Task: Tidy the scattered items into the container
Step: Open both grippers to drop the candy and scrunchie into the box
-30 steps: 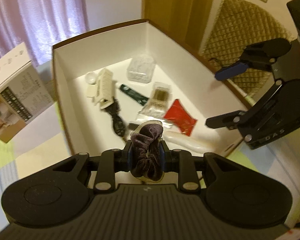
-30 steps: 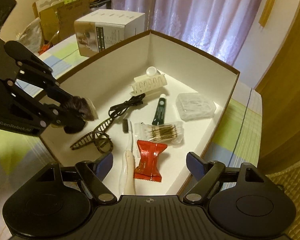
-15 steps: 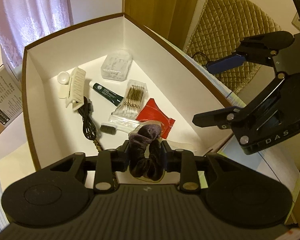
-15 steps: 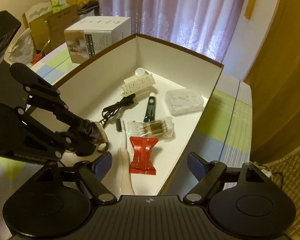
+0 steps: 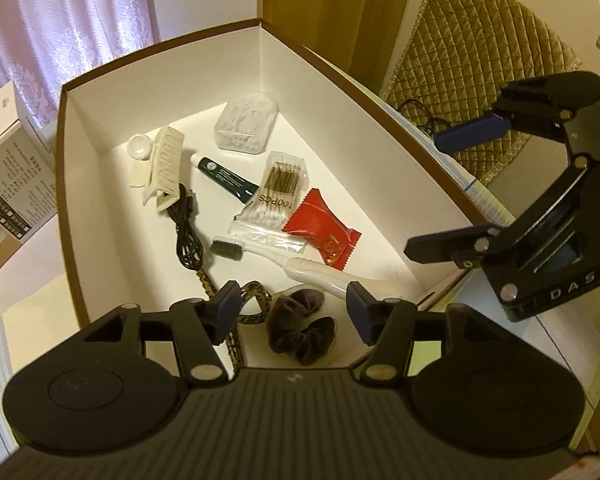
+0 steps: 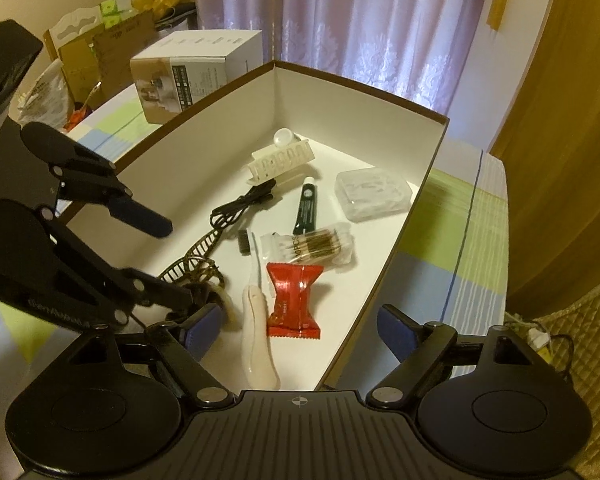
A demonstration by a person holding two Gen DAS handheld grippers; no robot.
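Left wrist view shows the left tool (image 5: 292, 314) spread, with the dark scrunchie (image 5: 302, 324) lying loose on the box (image 5: 172, 92) floor beside the toothbrush (image 5: 300, 266). Right tool (image 6: 298, 330) hangs spread and empty. Nothing scattered shows on the counter (image 6: 456, 220); tidying looks nearly finished.

Right claw (image 6: 296, 330) gapes wide above the box (image 6: 416, 200); left claw (image 6: 172, 264), also spread, reaches inside near the toothbrush (image 6: 256, 308).
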